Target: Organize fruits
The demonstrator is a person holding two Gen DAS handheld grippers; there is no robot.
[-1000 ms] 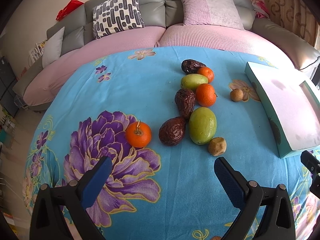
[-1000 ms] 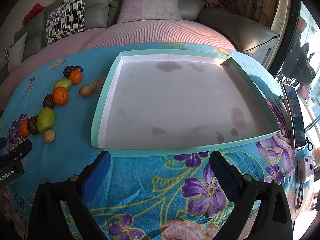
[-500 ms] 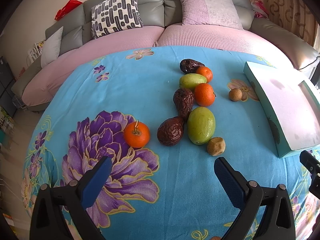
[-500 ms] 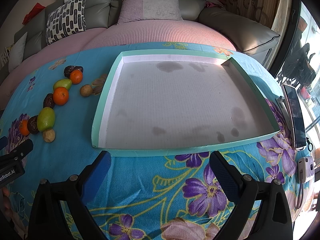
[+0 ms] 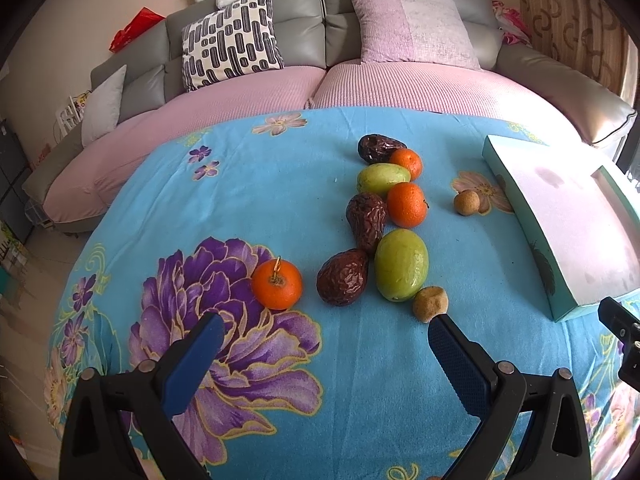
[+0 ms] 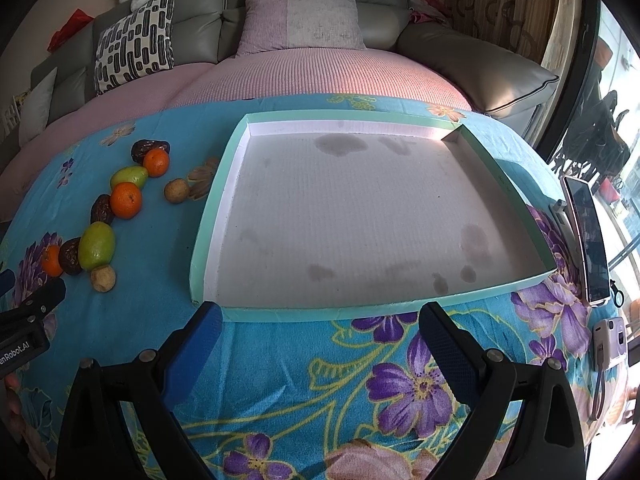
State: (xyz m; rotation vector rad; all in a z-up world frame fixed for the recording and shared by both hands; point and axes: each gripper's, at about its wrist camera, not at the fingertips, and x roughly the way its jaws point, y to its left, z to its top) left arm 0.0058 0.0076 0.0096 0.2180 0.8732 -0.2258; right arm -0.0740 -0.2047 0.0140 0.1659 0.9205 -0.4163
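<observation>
Fleecy matt tablecloth (image 5: 280,184); wrinkled, glossy dates (image 5: 343,278); smooth-skinned green fruits (image 5: 401,265); stained, matt cardboard tray (image 6: 360,216); leather-look sofa back (image 5: 344,4); ribbed cloth seat cover (image 5: 400,88).

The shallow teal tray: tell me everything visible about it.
The shallow teal tray is a square box lid or tray that looks like cardboard, with low teal walls and a white inside marked by greyish stains. It lies flat and empty on the floral blue tablecloth, right of the fruit, just ahead of the open right gripper. Nothing touches it.
</observation>
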